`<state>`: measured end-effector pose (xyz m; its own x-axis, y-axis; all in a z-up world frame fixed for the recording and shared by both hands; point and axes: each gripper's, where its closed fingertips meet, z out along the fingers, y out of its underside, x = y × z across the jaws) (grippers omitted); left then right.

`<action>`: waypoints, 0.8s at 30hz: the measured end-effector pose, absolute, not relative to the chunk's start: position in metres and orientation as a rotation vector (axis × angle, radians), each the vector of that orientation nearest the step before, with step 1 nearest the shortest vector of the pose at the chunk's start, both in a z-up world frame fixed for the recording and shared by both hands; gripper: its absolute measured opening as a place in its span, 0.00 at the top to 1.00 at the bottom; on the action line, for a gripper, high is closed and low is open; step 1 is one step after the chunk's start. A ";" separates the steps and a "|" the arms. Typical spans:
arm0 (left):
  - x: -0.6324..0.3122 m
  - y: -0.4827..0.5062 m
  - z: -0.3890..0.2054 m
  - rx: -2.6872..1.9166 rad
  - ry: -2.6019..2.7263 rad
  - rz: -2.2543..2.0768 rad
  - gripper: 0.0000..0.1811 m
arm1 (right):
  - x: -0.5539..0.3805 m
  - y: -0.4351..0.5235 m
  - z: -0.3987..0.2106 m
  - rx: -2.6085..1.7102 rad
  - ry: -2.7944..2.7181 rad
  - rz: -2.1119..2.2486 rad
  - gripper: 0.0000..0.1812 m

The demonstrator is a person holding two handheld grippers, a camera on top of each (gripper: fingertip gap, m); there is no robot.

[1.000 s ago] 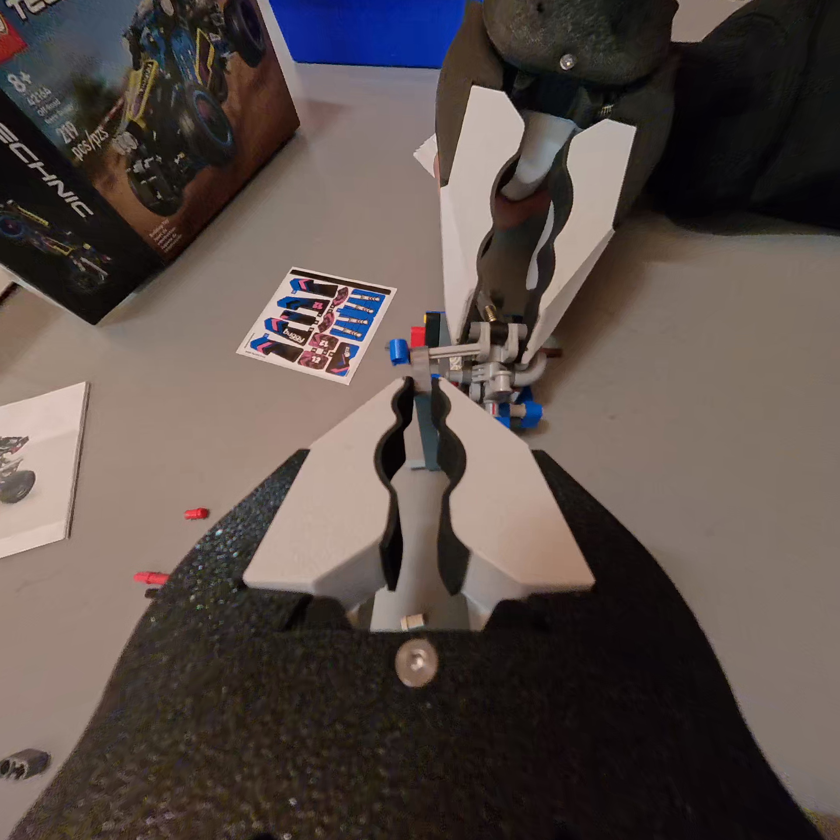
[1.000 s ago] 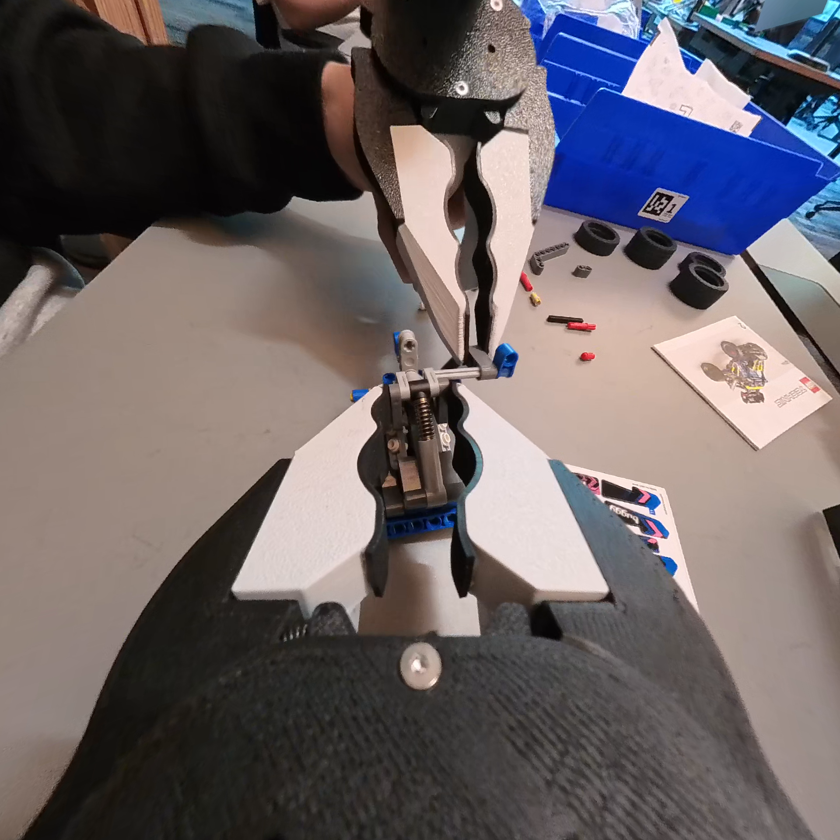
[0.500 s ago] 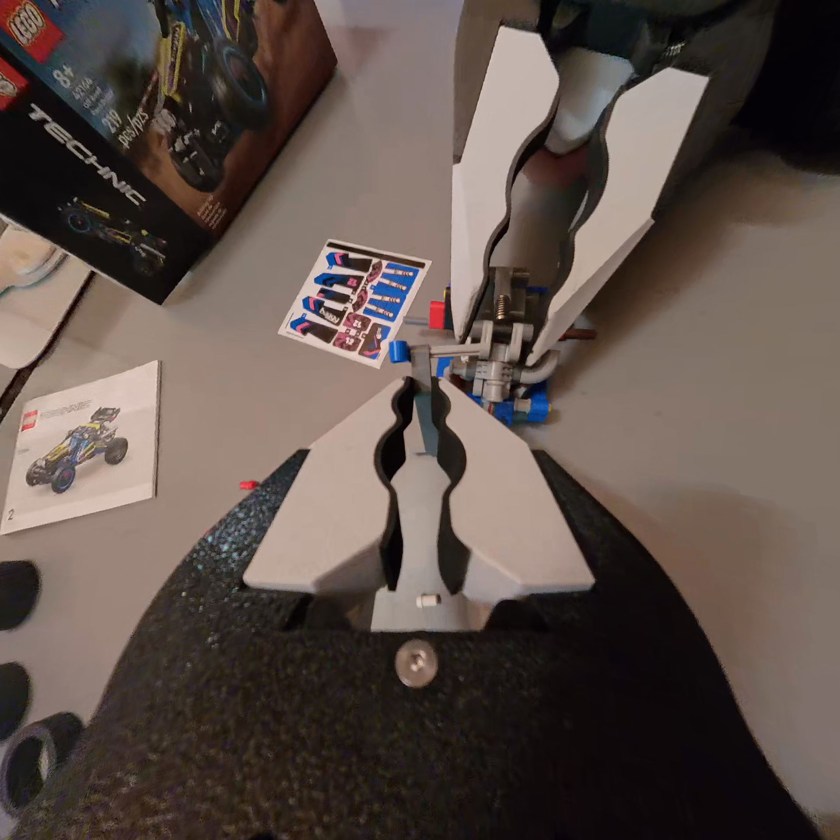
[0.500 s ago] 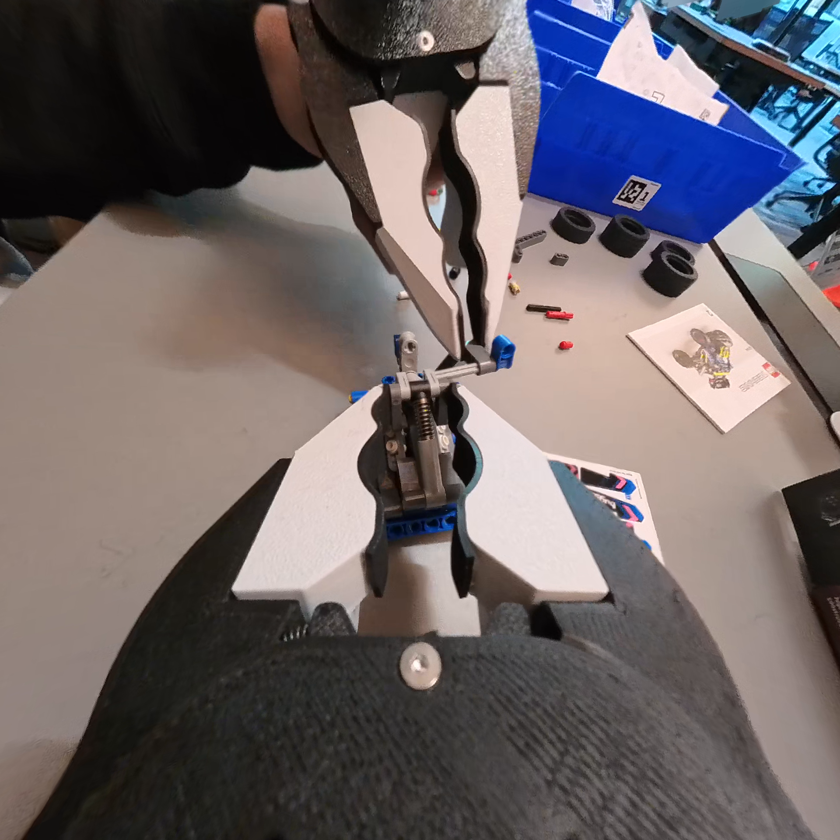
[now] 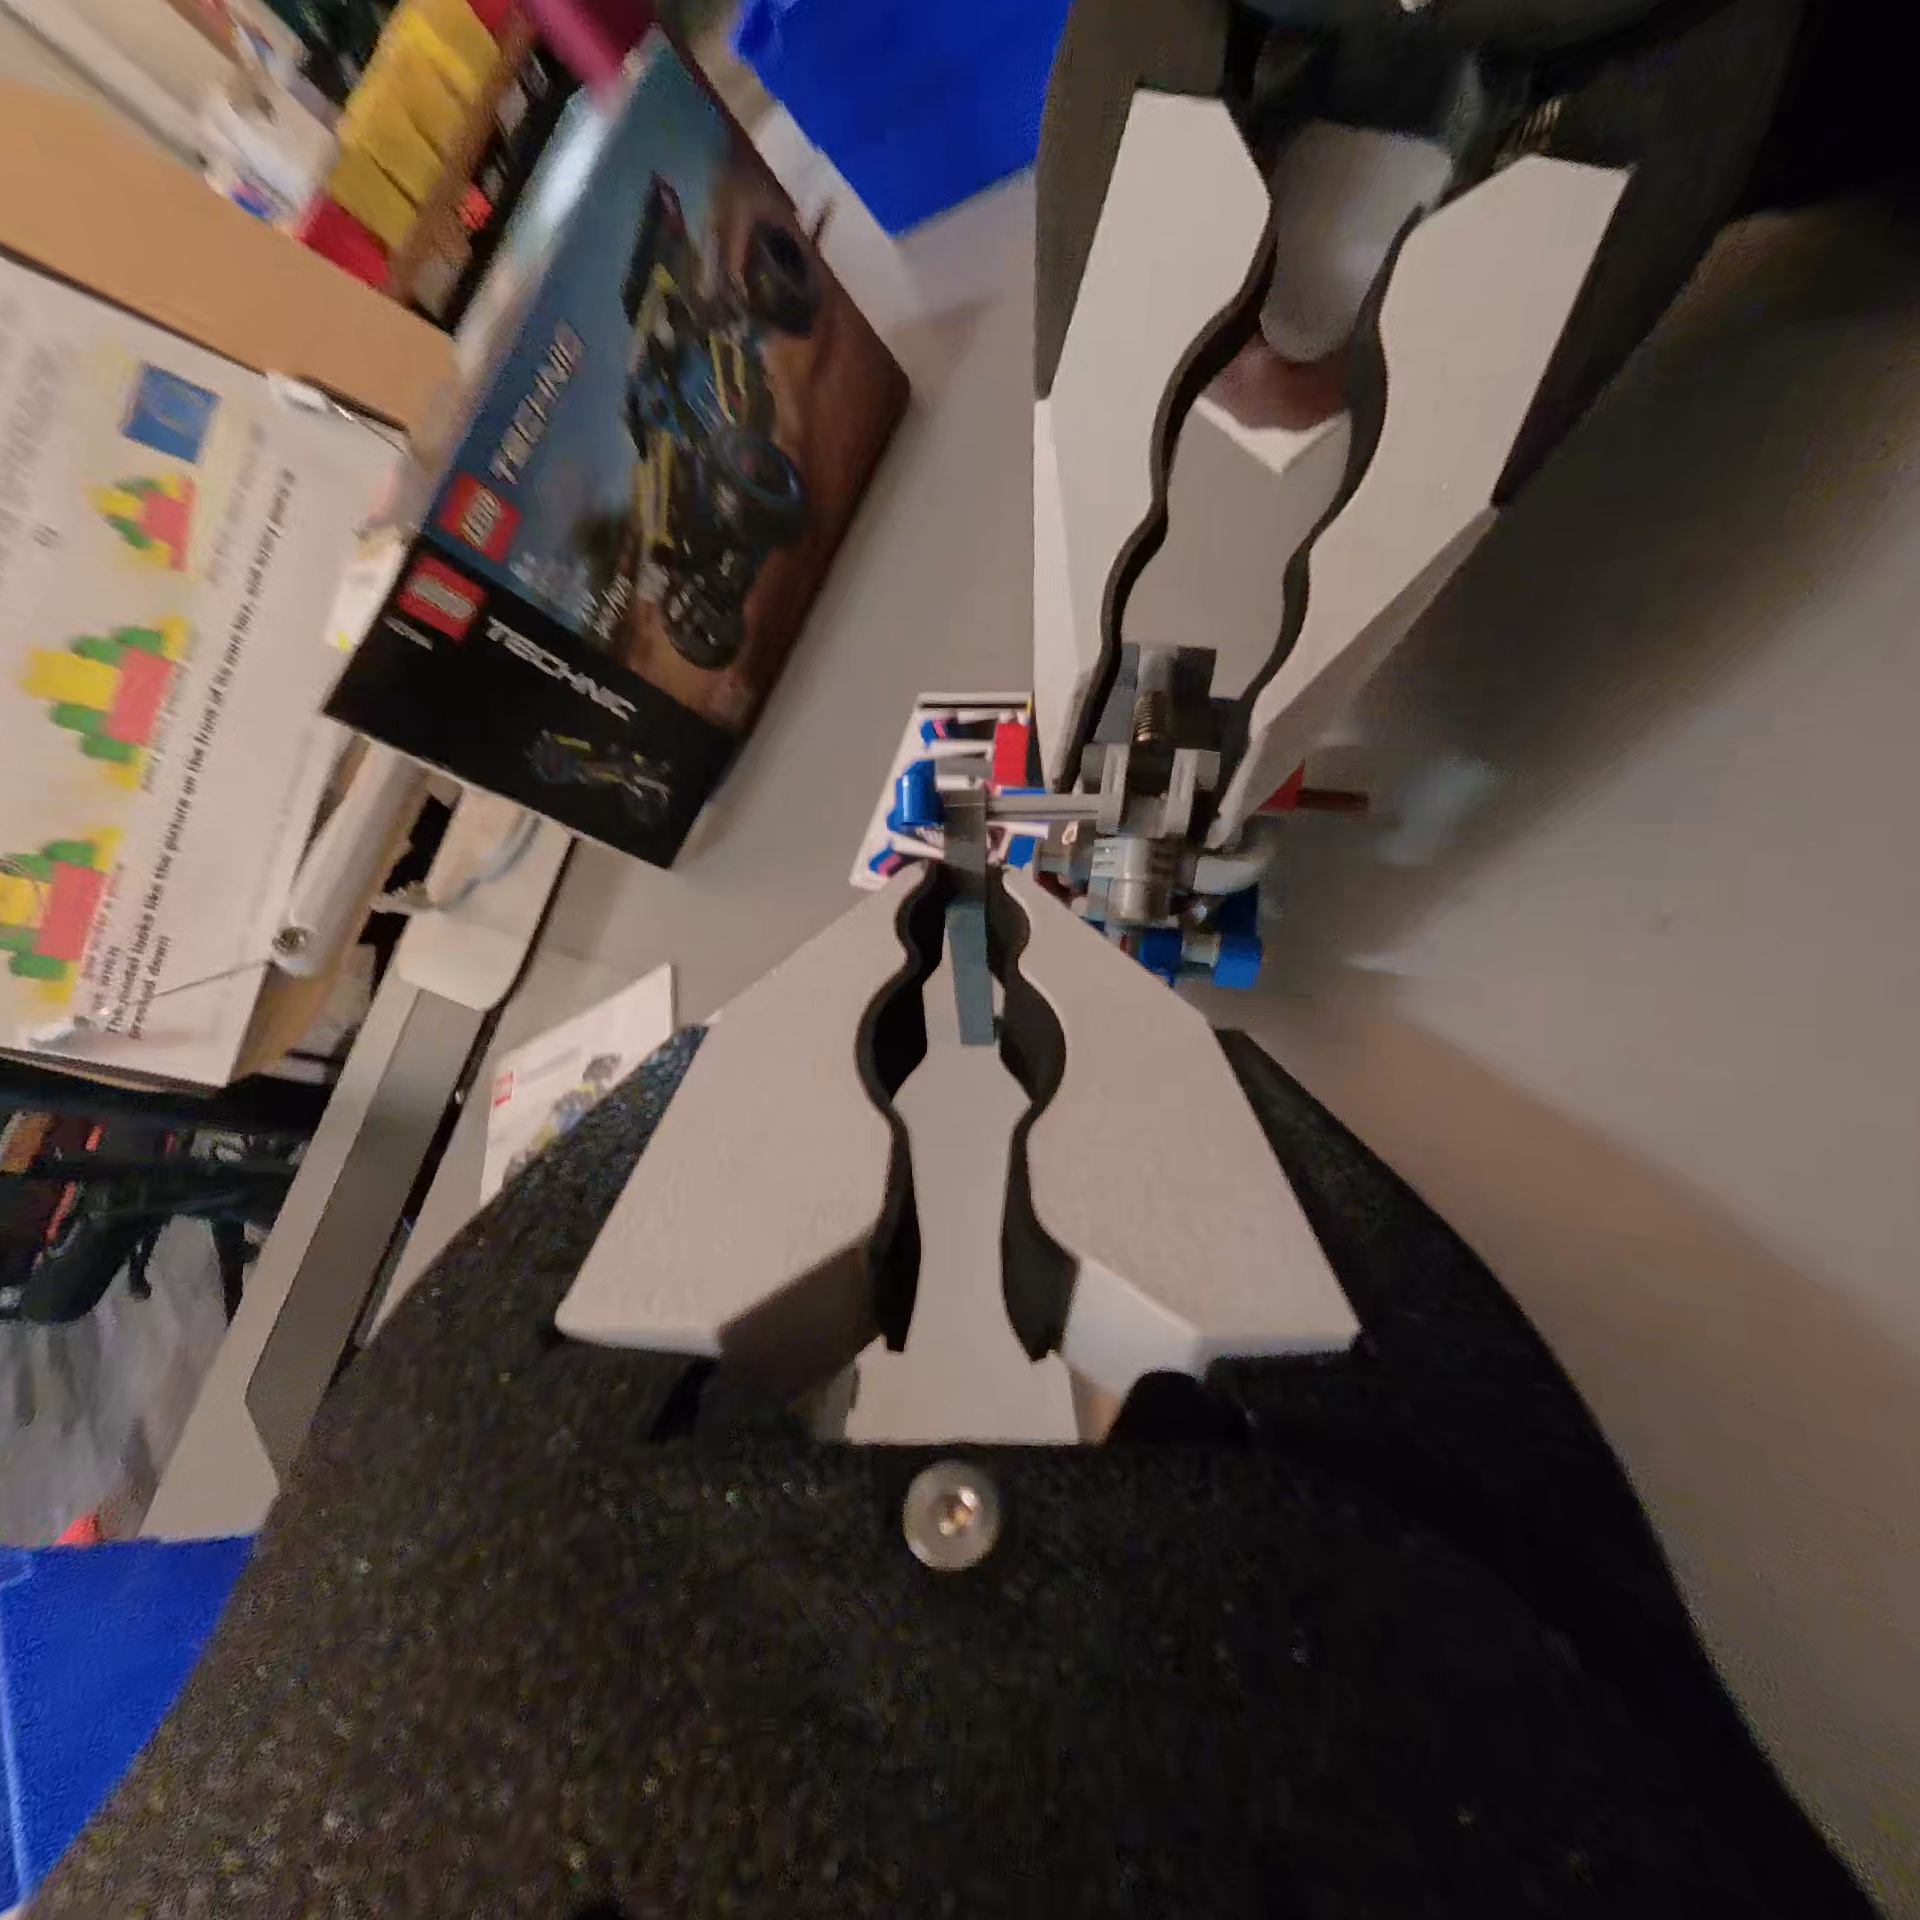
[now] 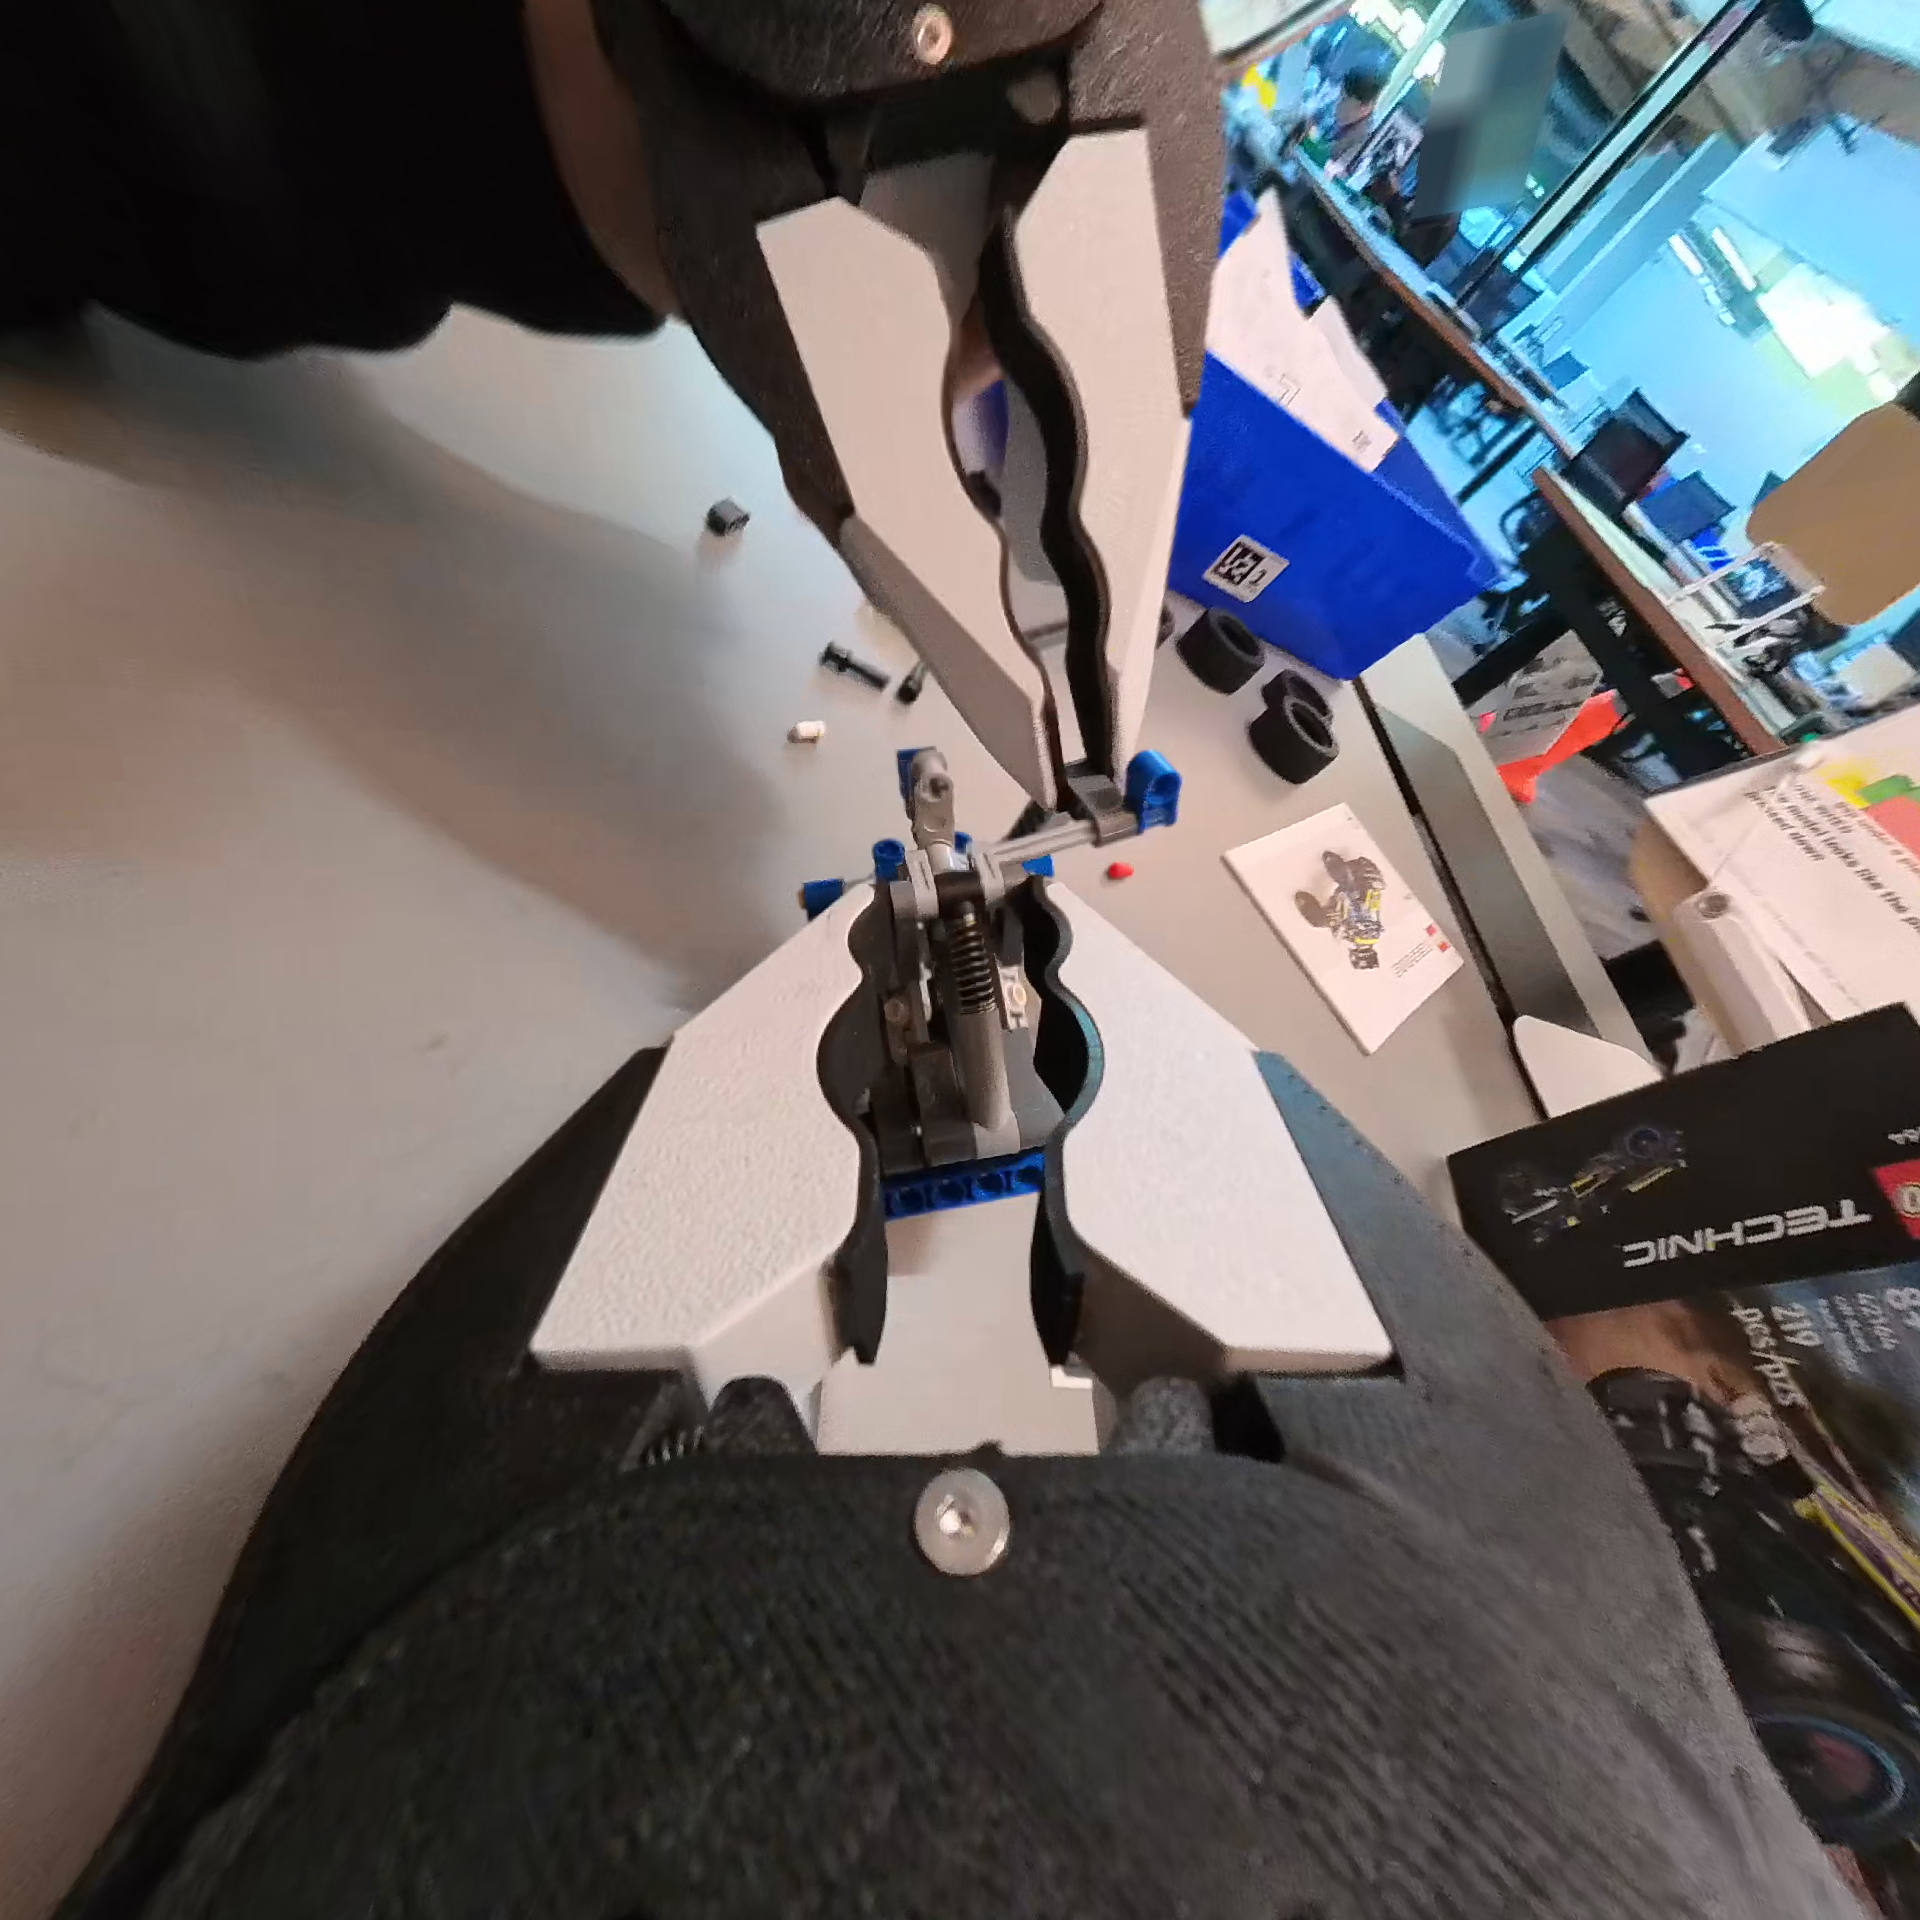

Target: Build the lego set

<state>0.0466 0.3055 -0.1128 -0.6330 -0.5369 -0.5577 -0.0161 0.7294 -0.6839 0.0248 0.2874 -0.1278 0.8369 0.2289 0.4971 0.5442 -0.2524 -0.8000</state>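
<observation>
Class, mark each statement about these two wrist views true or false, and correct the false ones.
1. The right tool grips the grey and blue Lego assembly. True.
2. The left tool is wide open and empty. False: it is shut on a thin grey beam joined to the assembly.
3. Black tyres sit in front of a blue bin. True.
4. The instruction booklet lies inside the blue bin. False: it lies flat on the grey table.
5. A coil spring shows on the assembly. True.
</observation>
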 end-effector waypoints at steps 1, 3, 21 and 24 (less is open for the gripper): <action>0.048 0.306 -0.109 -0.402 2.102 -0.856 0.97 | 0.026 0.288 -0.124 -1.823 -0.576 -0.344 0.87; 0.050 0.308 -0.105 -0.384 2.055 -0.826 0.98 | 0.028 0.290 -0.121 -1.819 -0.572 -0.413 0.87; 0.037 0.297 -0.074 -0.180 1.949 -0.690 0.97 | 0.024 0.284 -0.099 -1.778 -0.683 -0.844 0.88; 0.035 0.292 -0.067 -0.131 1.959 -0.658 0.97 | 0.020 0.279 -0.090 -1.795 -0.730 -0.855 0.87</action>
